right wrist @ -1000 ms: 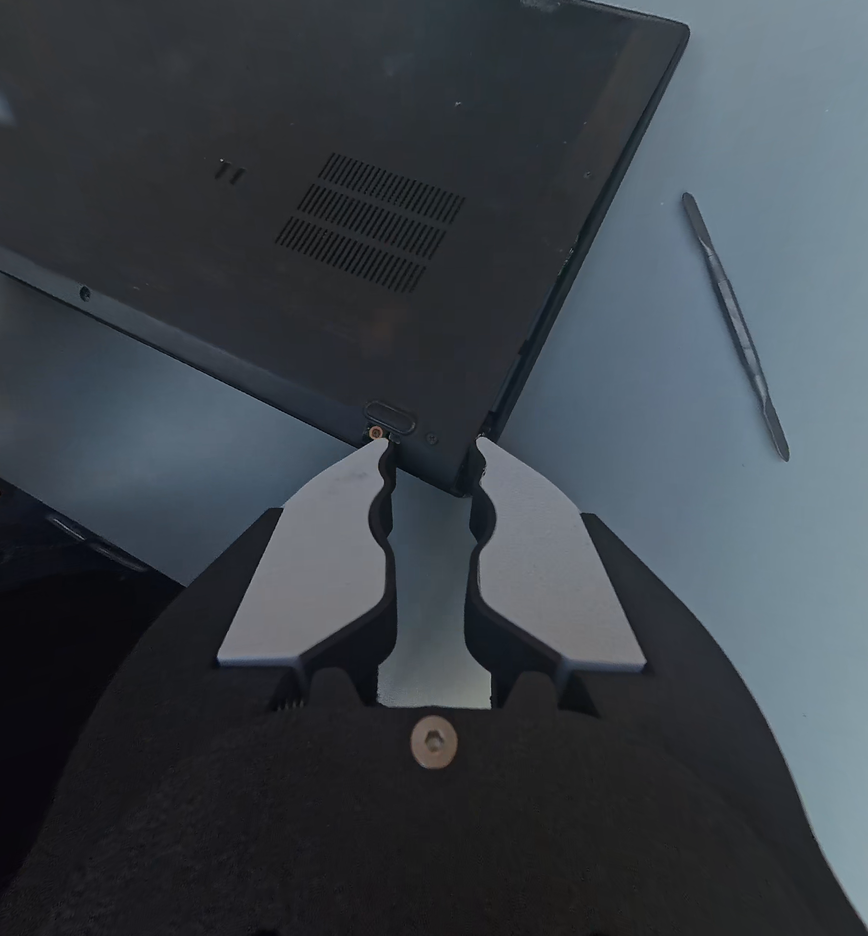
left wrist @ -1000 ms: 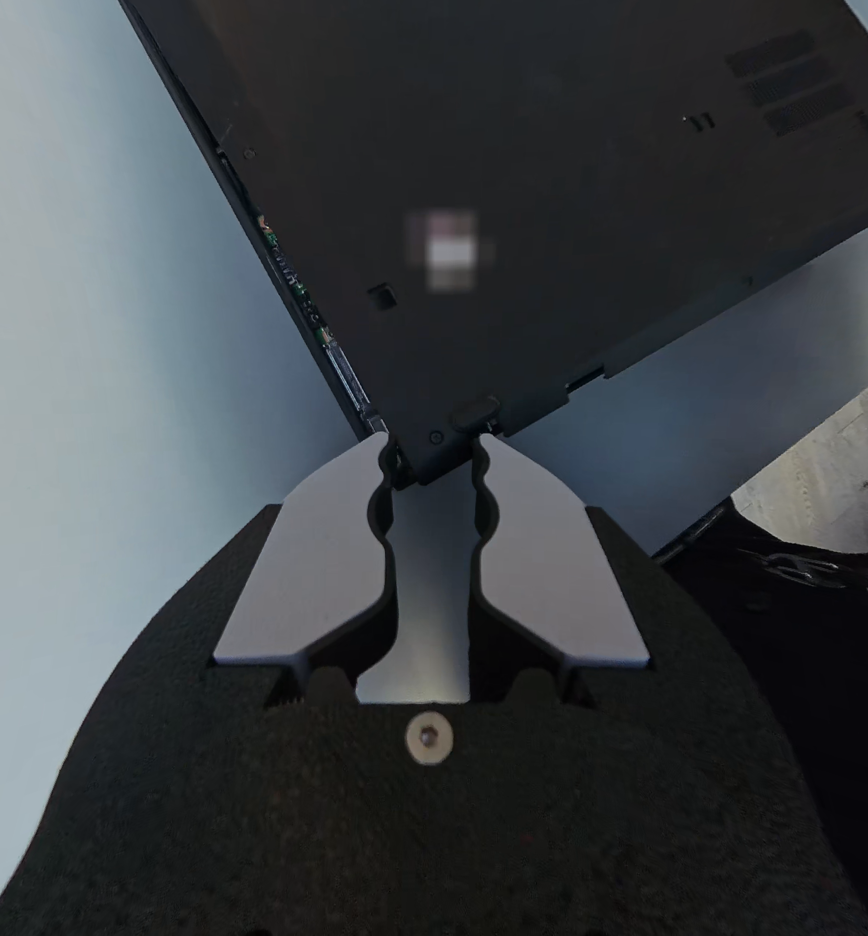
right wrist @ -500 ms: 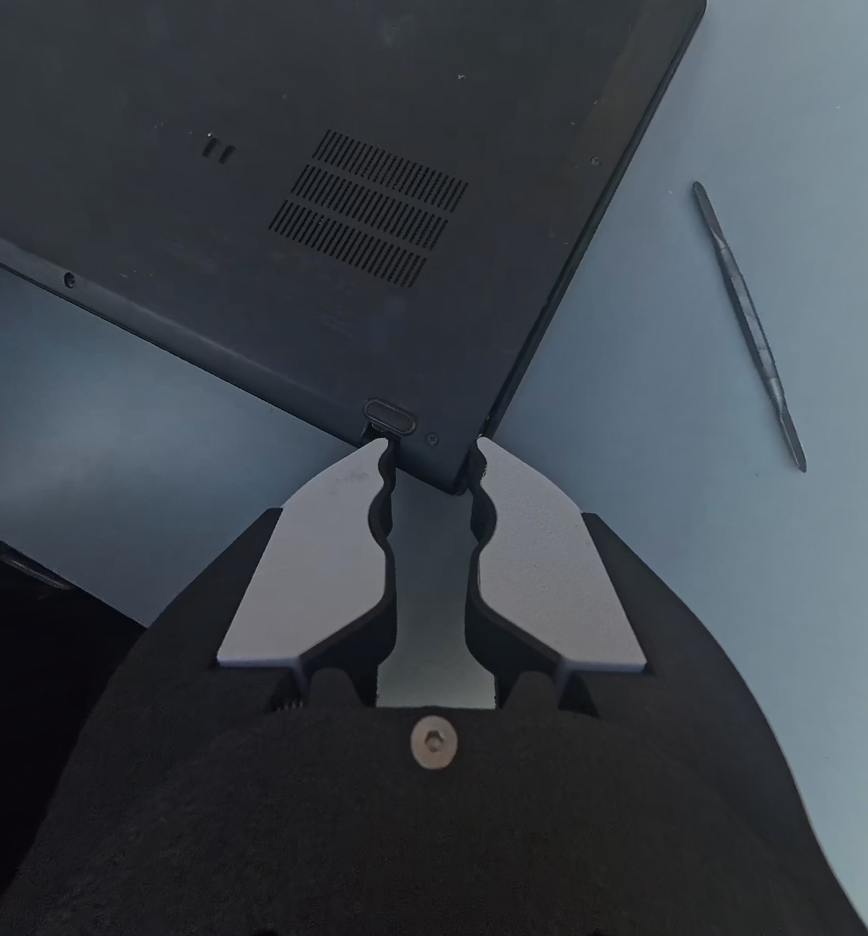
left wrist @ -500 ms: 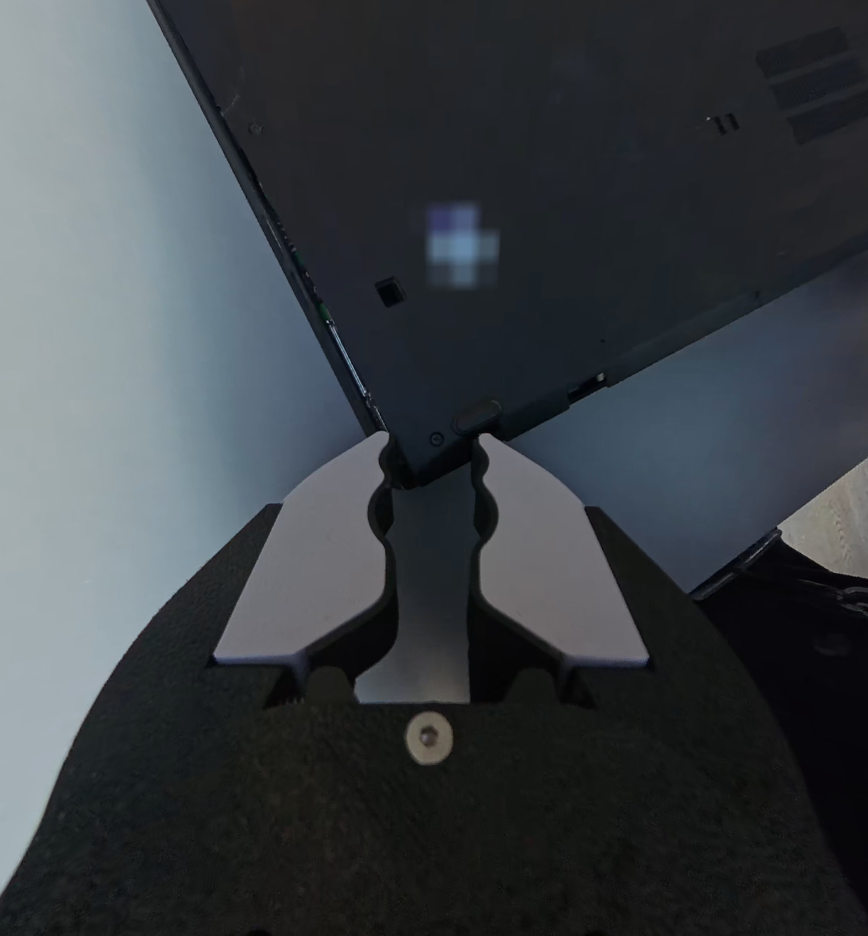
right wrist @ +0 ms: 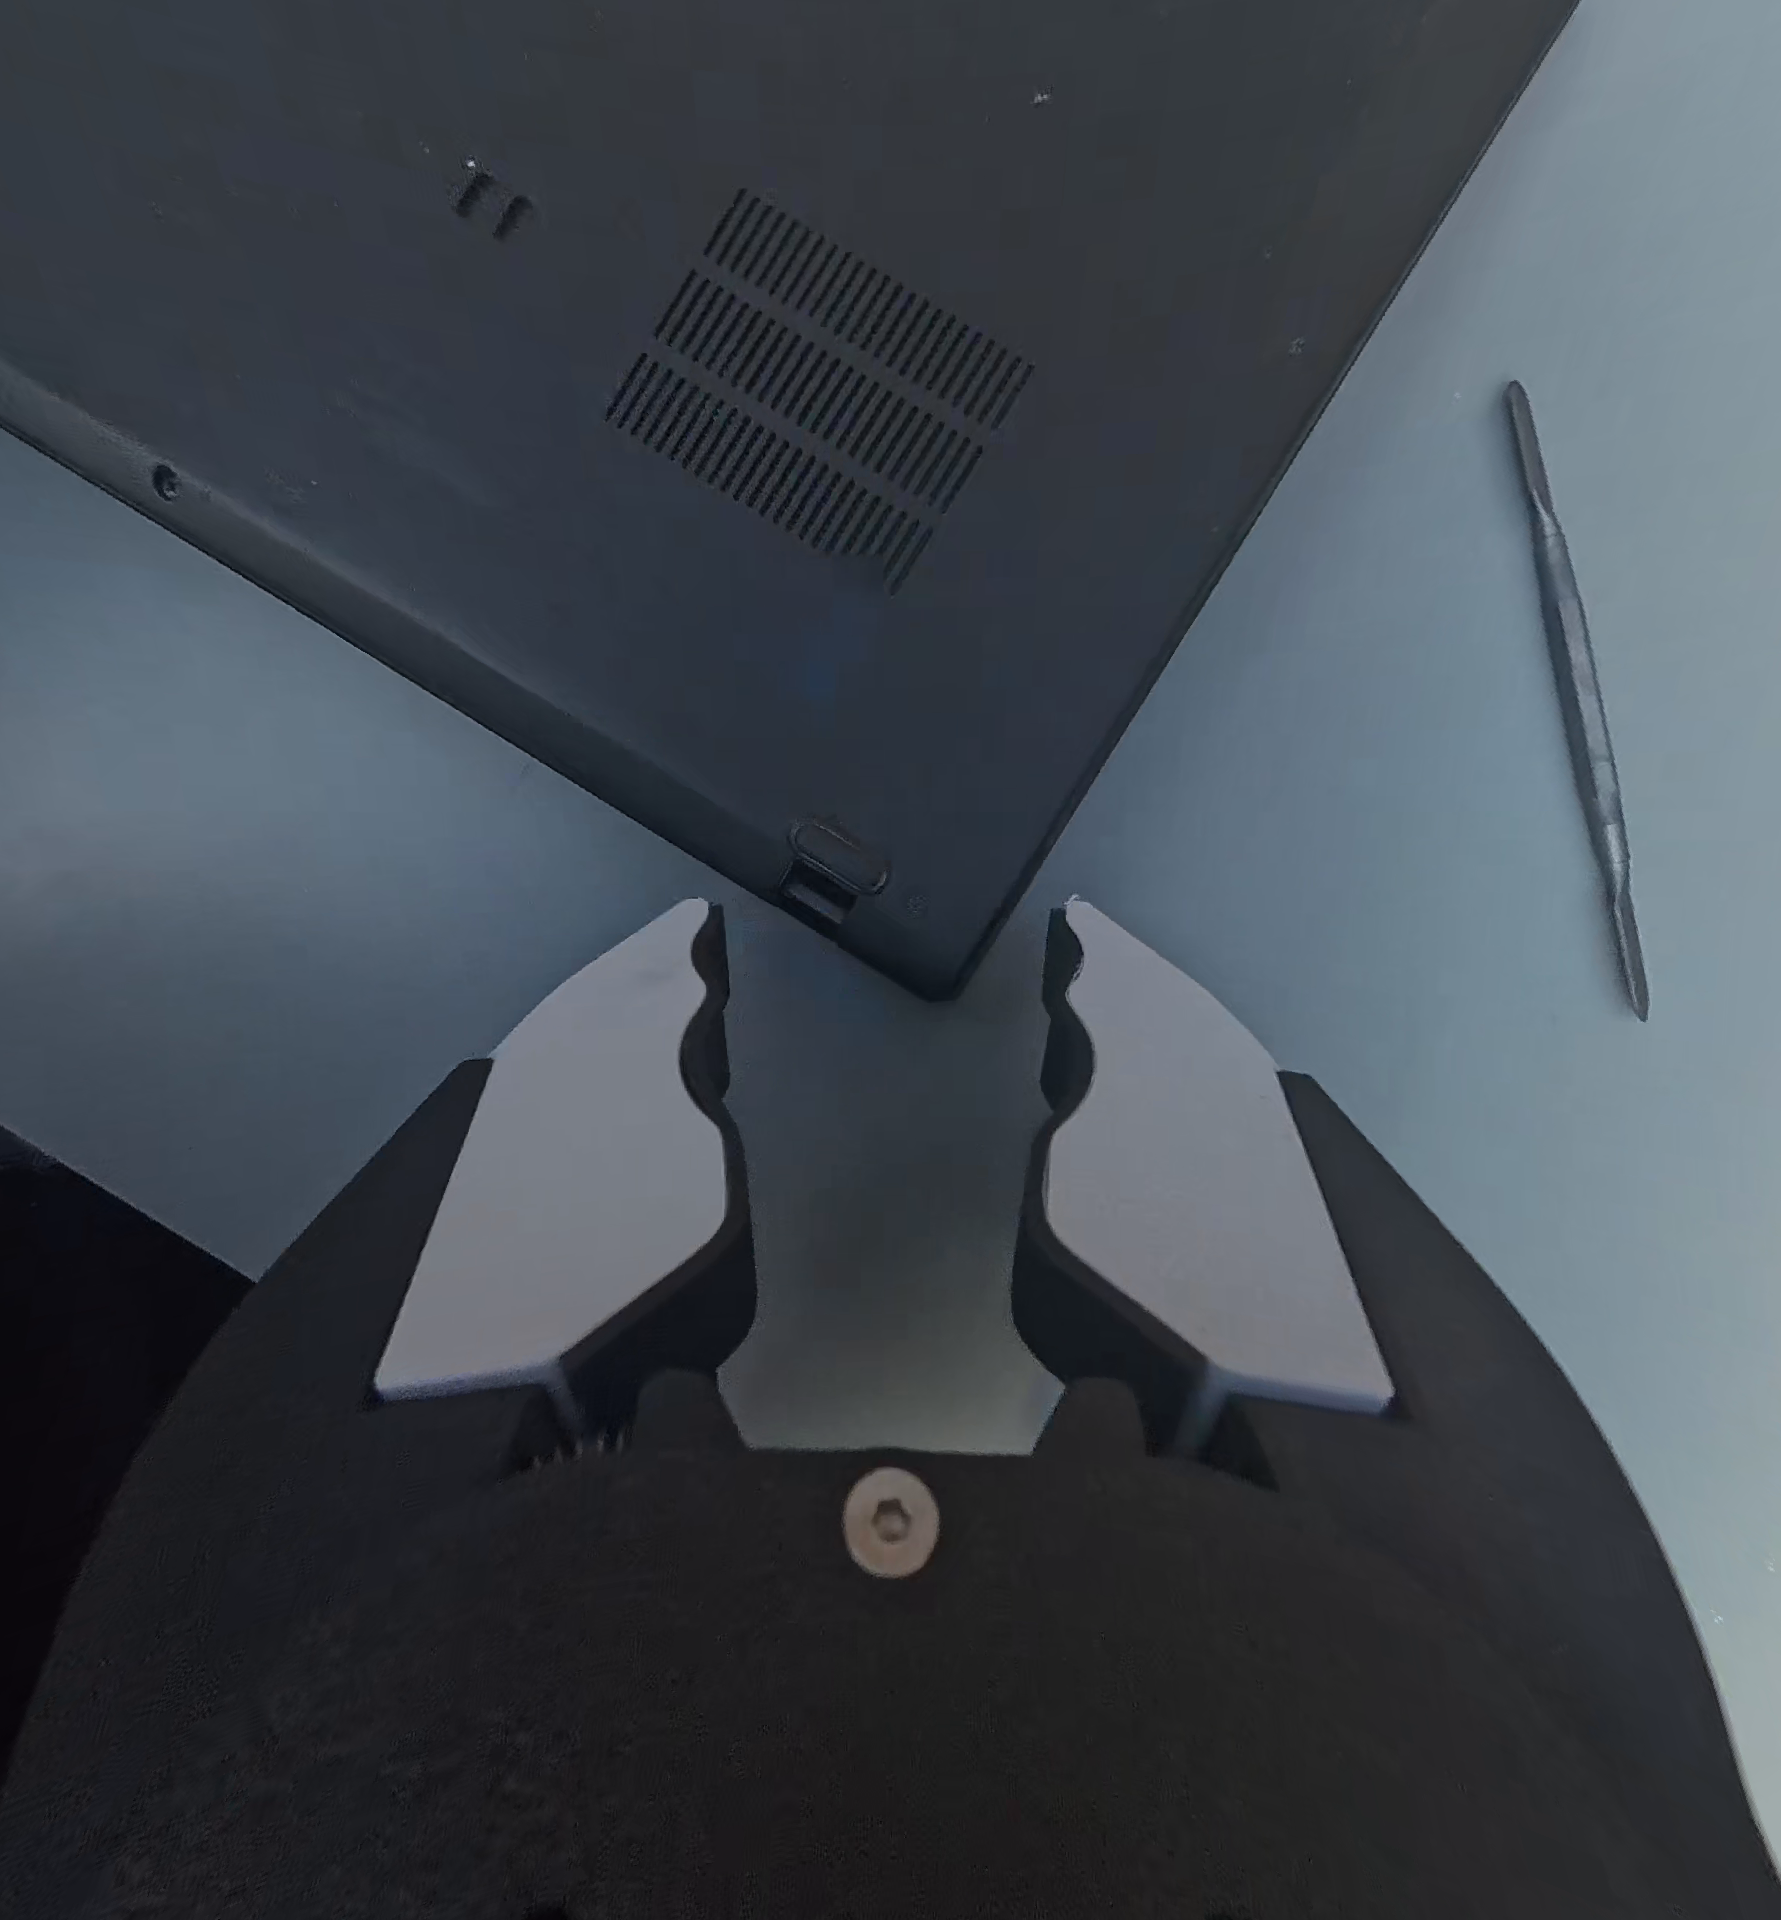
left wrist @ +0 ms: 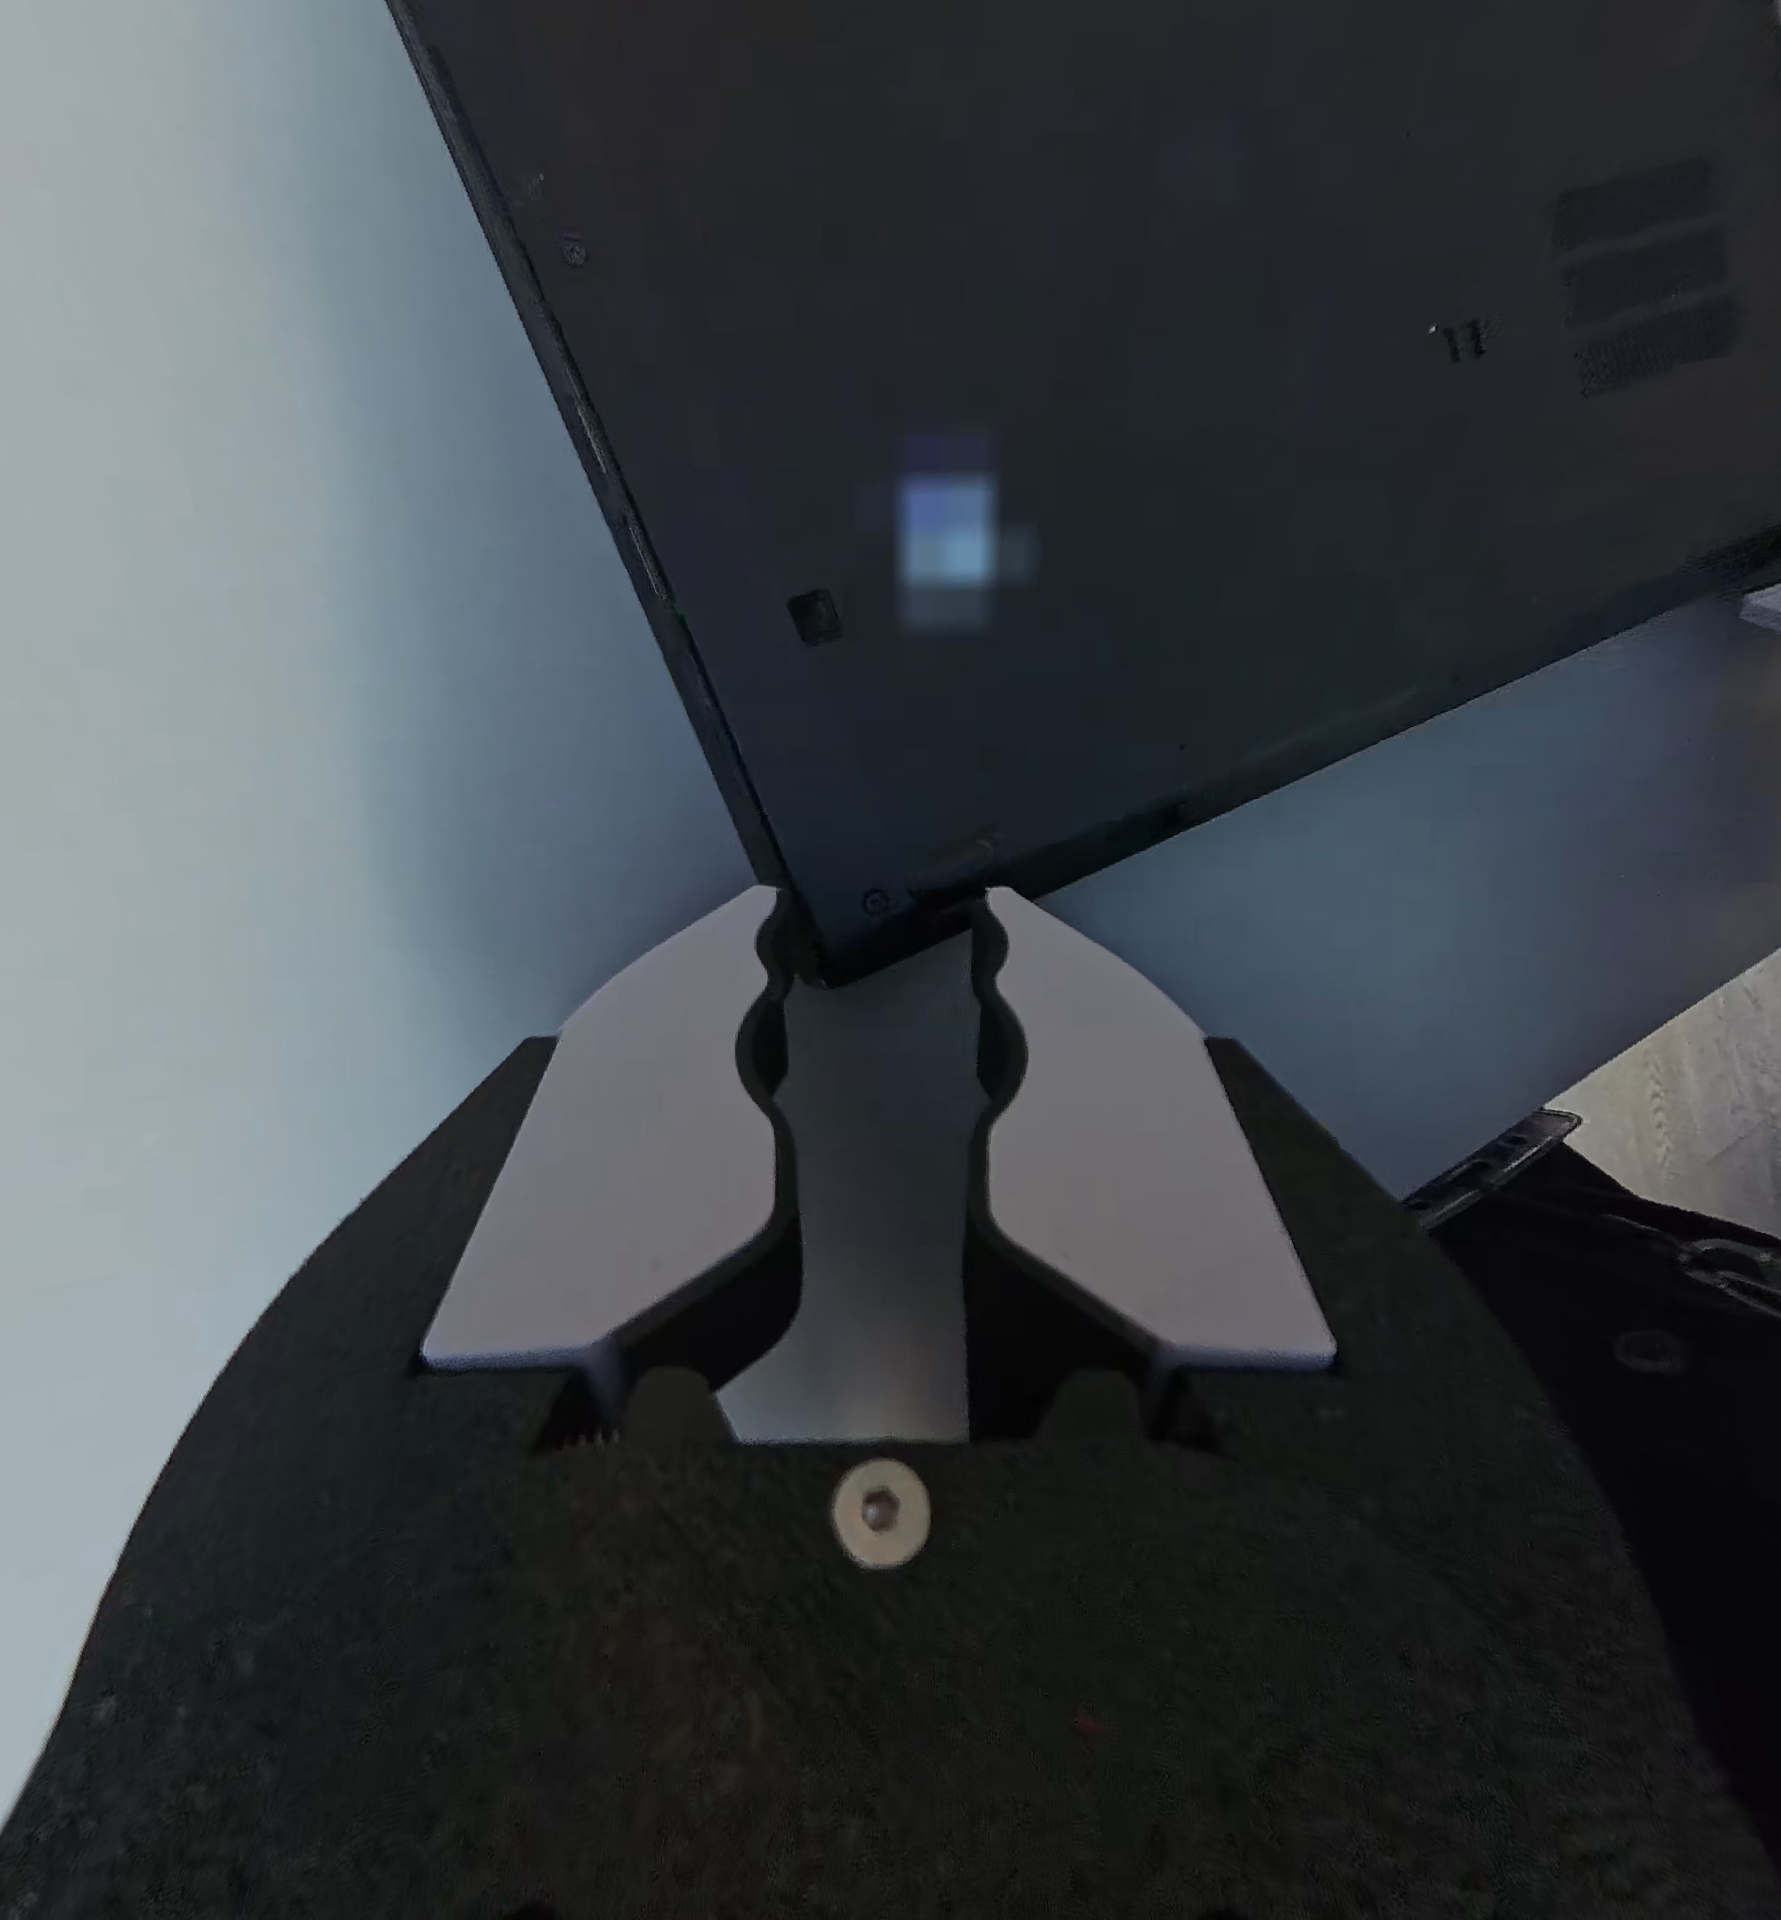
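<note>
Left gripper: the left gripper (left wrist: 878,914) has its jaws drawn narrow around the near left corner of the laptop (left wrist: 1125,416), both fingertips (left wrist: 751,914) touching the corner's two edges.
Laptop: a dark laptop, closed and lying bottom-up on the pale blue table (left wrist: 190,623); its underside shows a vent grille (right wrist: 824,384) and a rubber foot (right wrist: 839,852) by each near corner.
Lie of the laptop: it runs forward and away from both grippers, each of which meets it corner-on, with the near long edge stretching between the two corners.
Blurred patch: a mosaic square sits on the underside in the left wrist view, laid over afterwards.
Right gripper: the right gripper (right wrist: 886,909) stands with its jaws spread wide and holds nothing; the near right corner of the laptop points into the gap, apart from both fingertips (right wrist: 1083,925).
Nearer gripper: the left is in contact; the right is just short of its corner.
Prying tool: a slim dark spudger (right wrist: 1577,696) lies on the table to the right of the laptop, well apart from it, its long axis running near to far.
In the way: nothing lies between the right gripper and its corner.
</note>
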Action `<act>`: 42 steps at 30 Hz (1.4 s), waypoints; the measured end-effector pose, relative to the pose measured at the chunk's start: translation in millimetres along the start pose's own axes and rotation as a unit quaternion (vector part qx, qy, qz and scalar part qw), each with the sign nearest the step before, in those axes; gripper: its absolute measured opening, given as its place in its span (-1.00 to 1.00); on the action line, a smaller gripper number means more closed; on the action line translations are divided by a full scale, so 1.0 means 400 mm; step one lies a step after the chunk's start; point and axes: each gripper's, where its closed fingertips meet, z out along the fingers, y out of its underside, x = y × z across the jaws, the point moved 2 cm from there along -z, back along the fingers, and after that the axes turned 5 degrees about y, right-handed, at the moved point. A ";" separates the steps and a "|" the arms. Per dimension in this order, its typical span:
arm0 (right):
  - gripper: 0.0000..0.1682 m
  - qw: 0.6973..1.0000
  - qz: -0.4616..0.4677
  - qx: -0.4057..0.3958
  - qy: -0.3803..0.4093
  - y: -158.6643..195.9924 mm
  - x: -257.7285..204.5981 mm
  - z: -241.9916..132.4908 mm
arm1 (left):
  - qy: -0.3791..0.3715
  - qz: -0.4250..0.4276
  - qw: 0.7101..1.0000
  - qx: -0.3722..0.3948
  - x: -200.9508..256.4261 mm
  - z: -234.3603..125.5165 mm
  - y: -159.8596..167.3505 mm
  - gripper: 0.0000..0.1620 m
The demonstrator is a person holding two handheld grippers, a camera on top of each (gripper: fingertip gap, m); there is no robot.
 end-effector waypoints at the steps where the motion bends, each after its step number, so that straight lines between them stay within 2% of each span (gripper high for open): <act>1: -0.27 1.000 0.000 0.001 -0.006 -0.001 -0.006 0.002 | 0.003 -0.004 1.000 -0.002 -0.001 -0.003 0.002 -0.59; 5: -0.21 1.000 -0.008 0.007 0.000 -0.007 -0.002 0.000 | -0.007 -0.014 1.000 -0.002 -0.022 -0.019 0.006 -0.51; 7: -0.27 1.000 -0.006 0.019 0.013 -0.015 0.013 -0.012 | -0.013 -0.009 1.000 0.015 -0.031 -0.032 -0.003 -0.56; 9: -0.40 0.999 0.002 0.043 0.025 -0.031 0.030 -0.033 | -0.017 0.007 0.999 0.044 -0.026 -0.044 -0.023 -0.67; 10: -0.53 0.998 0.007 0.055 0.027 -0.039 0.036 -0.046 | -0.016 0.019 0.998 0.059 -0.018 -0.049 -0.034 -0.74; 12: -0.93 0.996 0.016 0.084 0.028 -0.055 0.043 -0.070 | -0.003 0.057 0.994 0.089 0.011 -0.056 -0.051 -1.00; 13: -1.00 0.995 0.015 0.096 0.025 -0.061 0.042 -0.078 | -0.002 0.077 0.992 0.102 0.022 -0.056 -0.057 -1.00; 17: -1.00 0.993 -0.015 0.118 0.004 -0.083 0.003 -0.074 | -0.006 0.125 0.983 0.137 0.052 -0.044 -0.071 -1.00; 20: -1.00 0.989 -0.056 0.134 -0.017 -0.105 -0.061 -0.054 | -0.020 0.161 0.978 0.128 0.072 -0.015 -0.068 -1.00; 24: -1.00 0.982 -0.146 0.112 0.031 -0.090 -0.089 -0.008 | -0.030 0.204 0.973 0.104 0.109 0.020 -0.054 -1.00; 27: -1.00 0.978 -0.174 0.103 0.043 -0.080 -0.095 0.013 | -0.071 0.241 0.964 0.084 0.102 0.046 -0.054 -1.00; 37: -1.00 0.976 -0.201 0.060 0.059 -0.083 -0.096 0.022 | -0.086 0.258 0.962 0.027 0.072 0.073 -0.044 -1.00; 42: -1.00 0.982 -0.176 0.057 0.031 -0.092 -0.092 0.026 | -0.055 0.224 0.972 0.033 0.069 0.075 -0.047 -1.00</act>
